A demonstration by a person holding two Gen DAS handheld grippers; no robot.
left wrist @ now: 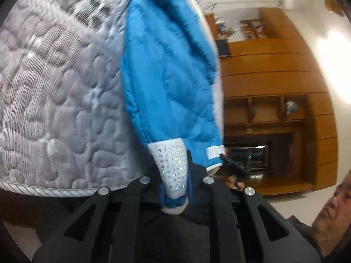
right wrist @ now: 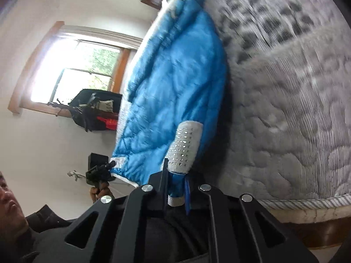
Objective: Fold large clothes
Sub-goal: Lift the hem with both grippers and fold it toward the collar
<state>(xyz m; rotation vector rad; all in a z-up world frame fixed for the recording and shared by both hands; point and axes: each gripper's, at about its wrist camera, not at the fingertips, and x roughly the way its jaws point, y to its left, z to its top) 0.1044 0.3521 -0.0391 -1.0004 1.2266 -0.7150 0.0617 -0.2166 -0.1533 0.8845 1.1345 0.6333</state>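
While pinched, blue jacket [left wrist: 169,83] shows white studded cuff [left wrist: 173,166].

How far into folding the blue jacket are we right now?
Early to midway, at a guess. Done: the blue jacket appears doubled lengthwise along the mattress edge. In hand: the left gripper and right gripper each have their jaws shut on a studded white cuff, so both sleeve ends are held. Left: laying the sleeves over the body and folding it shorter.
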